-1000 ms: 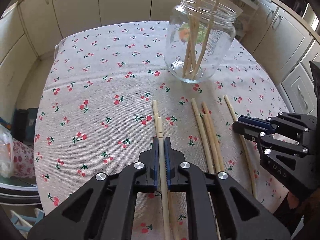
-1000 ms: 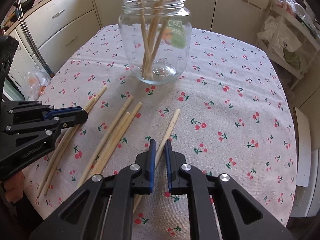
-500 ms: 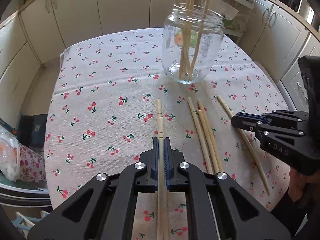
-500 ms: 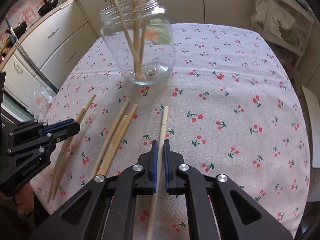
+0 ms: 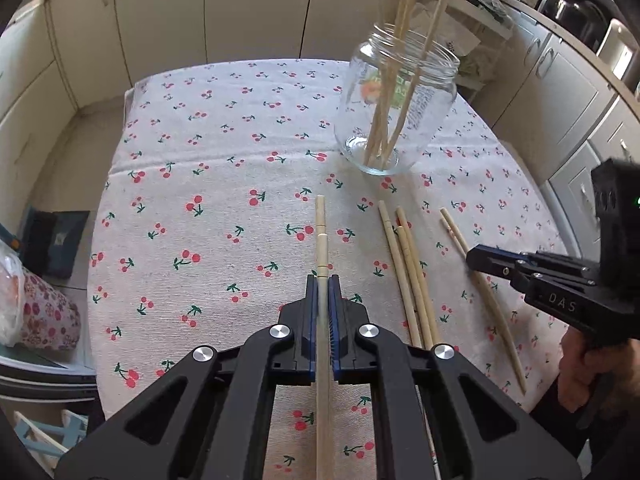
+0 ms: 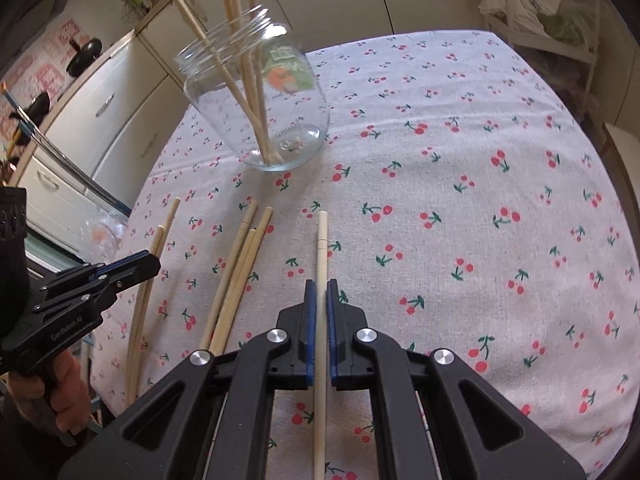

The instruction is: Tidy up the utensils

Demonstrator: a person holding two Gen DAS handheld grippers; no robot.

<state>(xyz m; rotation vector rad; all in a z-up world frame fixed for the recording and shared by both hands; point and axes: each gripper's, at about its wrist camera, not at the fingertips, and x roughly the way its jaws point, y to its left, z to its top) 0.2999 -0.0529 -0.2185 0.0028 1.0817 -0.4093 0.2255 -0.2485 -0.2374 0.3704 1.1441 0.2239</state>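
- Left gripper [image 5: 322,292]: blue-padded jaws narrow, closed on a pale wooden chopstick [image 5: 322,256] that runs lengthwise between them; a second chopstick [image 5: 319,210] lies on the cloth just beyond it, in line.
- Right gripper [image 6: 321,292]: jaws likewise narrow, clamped on its own chopstick [image 6: 321,240], tip pointing forward over the cloth.
- Glass jar [image 5: 394,114] stands ahead on the cherry-print tablecloth [image 5: 224,184], several chopsticks leaning inside.
- Loose chopsticks: a bundle of three [image 5: 408,272] beside the left gripper, a further pair [image 5: 486,300] near the table edge.
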